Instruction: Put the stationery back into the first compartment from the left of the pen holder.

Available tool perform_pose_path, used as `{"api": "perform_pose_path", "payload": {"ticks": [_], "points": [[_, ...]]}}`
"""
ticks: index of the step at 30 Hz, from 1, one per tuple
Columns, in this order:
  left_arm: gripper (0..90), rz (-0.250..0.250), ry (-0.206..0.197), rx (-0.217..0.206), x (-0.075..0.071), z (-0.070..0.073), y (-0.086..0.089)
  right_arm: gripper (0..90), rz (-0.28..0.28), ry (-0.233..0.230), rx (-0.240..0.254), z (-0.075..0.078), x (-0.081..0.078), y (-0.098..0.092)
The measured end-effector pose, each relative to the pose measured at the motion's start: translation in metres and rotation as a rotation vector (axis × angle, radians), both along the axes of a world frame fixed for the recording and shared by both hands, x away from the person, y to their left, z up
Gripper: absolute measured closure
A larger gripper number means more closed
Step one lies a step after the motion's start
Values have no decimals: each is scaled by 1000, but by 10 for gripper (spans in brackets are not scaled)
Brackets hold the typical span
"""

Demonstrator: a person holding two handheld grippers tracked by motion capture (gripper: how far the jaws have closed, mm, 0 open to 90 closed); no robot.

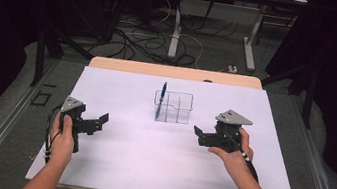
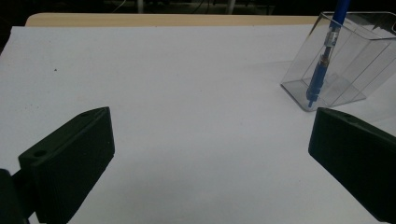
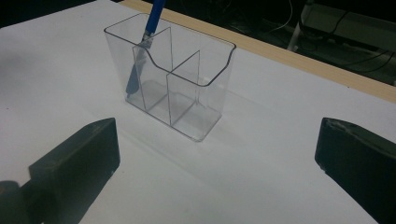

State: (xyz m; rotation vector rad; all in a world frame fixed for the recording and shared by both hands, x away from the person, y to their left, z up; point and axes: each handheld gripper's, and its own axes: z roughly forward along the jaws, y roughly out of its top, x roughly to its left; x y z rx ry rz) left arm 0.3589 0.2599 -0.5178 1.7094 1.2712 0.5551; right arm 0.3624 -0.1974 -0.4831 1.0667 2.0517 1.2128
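At twelve o'clock from both hands, the blue pen (image 1: 161,99) stands tilted in the left end compartment of the clear holder (image 1: 178,110). Left gripper (image 1: 103,119) and right gripper (image 1: 197,130) hover with jaws spread, empty. Approach slowly, gripping the pen's upper shaft; its top is cut off in both gripper views.

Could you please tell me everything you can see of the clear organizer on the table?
The clear organizer is a small rectangular box of see-through plastic, open at the top, with thin inner walls splitting it into compartments and a front rim that dips in a curve. It stands upright on the white table, toward the far middle. A blue pen leans in an end compartment, tip down. Neither gripper touches it.
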Motion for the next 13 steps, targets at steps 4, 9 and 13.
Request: {"api": "perform_pose_path", "payload": {"ticks": [4,9,13], "points": [[1,8,5,1,1,-4,2,0,-8,0,-5,-2,1,0],[1,19,10,-4,1,-6,6,0,-11,11,-9,-3,1,-1],[2,29,19,-9,2,-8,7,0,-11,10,-14,-4,2,-2]]}}
